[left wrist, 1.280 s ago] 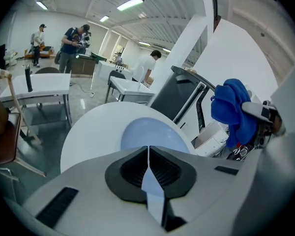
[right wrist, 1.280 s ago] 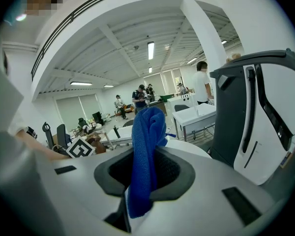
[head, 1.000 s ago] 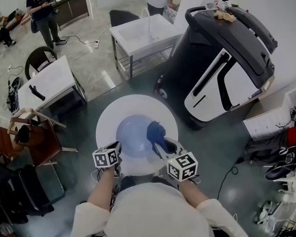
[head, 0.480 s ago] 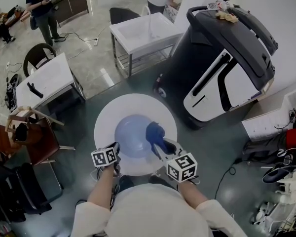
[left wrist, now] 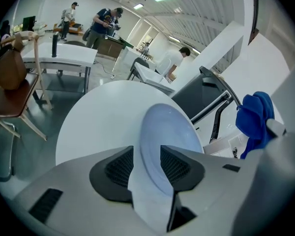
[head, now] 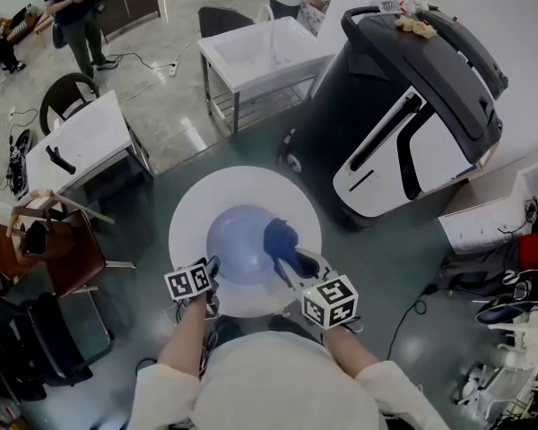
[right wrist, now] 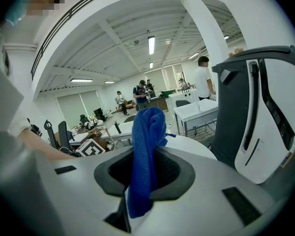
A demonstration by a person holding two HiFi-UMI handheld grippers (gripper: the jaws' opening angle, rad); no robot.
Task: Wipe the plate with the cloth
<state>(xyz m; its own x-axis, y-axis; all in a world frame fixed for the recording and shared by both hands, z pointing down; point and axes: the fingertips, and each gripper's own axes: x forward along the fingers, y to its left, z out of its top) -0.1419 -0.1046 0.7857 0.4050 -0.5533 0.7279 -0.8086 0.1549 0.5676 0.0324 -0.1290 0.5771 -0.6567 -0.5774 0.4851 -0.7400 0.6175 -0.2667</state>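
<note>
A pale blue plate [head: 238, 240] lies on a round white table [head: 197, 206]. My left gripper [head: 212, 269] is at the plate's near left rim. In the left gripper view the plate [left wrist: 169, 132] has its rim between the two pads of that gripper [left wrist: 147, 166]. The jaws have just been opening and stand open, no longer pressing the rim. My right gripper [head: 287, 260] hangs over the plate's right side, shut on a bunched blue cloth [head: 280, 238]. The cloth [right wrist: 145, 146] sticks out past the jaws of the right gripper [right wrist: 143, 168] and also shows in the left gripper view [left wrist: 253, 117].
A big black and white machine [head: 412, 106] stands close behind the table at the right. White tables [head: 251, 56] [head: 81, 146] and a brown chair [head: 58, 249] stand to the back and left. A person [head: 72, 7] stands far back. Cables lie on the floor at the right.
The left gripper has sunk a little at the plate's near left rim. The right gripper with the cloth has stayed where it was.
</note>
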